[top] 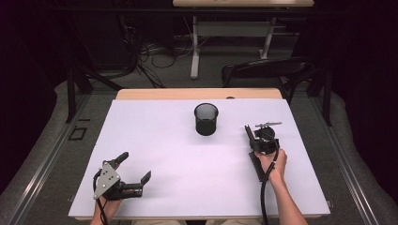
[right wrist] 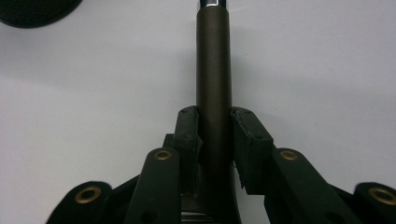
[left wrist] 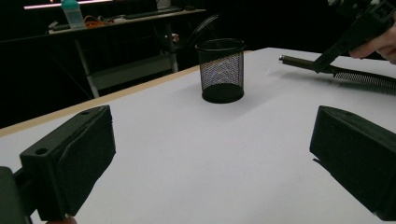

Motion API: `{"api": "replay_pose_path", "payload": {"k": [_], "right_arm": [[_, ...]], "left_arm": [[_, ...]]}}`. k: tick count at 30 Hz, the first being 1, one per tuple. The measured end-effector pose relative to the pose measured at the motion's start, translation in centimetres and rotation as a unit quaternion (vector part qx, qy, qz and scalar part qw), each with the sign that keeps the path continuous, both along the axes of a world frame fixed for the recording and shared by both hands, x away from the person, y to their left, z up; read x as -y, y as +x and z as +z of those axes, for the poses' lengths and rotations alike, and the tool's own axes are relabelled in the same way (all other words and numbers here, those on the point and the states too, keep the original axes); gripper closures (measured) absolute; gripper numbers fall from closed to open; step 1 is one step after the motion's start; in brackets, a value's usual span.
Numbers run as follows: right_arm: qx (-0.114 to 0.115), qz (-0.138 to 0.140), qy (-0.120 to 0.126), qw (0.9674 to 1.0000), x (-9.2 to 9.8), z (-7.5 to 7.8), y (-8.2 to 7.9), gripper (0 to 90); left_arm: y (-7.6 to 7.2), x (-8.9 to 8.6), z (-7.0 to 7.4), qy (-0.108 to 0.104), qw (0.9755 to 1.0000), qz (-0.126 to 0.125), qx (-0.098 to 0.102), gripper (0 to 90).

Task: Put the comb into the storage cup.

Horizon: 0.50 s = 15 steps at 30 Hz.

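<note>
High view: one black mesh pen cup [top: 206, 119] seen upright mid-tabletop [top: 155, 140]; two claws counted. Left claw [top: 136, 167] spread wide, nothing held.

Left gripper view: dark pen [left wrist: 306, 64] seen lying right of cup, well apart.

Right gripper view: right claw [right wrist: 215, 133] clamped on one pen barrel, pads pressed both sides.

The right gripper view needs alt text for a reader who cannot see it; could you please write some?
The right gripper has its two black fingers shut on a dark cylindrical handle, which runs straight up the frame over the white table. The rim of a black mesh cup sits in the top left corner.
</note>
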State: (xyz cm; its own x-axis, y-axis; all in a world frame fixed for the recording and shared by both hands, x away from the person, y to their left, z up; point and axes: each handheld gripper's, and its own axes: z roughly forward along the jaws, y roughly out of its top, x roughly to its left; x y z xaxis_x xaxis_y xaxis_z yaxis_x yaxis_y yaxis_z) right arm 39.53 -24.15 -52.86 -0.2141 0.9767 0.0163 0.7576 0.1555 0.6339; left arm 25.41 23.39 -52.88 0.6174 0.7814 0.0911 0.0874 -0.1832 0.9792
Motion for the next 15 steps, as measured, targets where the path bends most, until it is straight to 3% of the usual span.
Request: {"api": "replay_pose_path", "payload": {"k": [15], "right_arm": [[0.027,0.028,-0.002,0.9992,0.4,2.5,-0.6,73.0]], "left_arm": [[0.0,0.0,0.0,0.000,1.0000,-0.001,-0.001,0.1]]}}
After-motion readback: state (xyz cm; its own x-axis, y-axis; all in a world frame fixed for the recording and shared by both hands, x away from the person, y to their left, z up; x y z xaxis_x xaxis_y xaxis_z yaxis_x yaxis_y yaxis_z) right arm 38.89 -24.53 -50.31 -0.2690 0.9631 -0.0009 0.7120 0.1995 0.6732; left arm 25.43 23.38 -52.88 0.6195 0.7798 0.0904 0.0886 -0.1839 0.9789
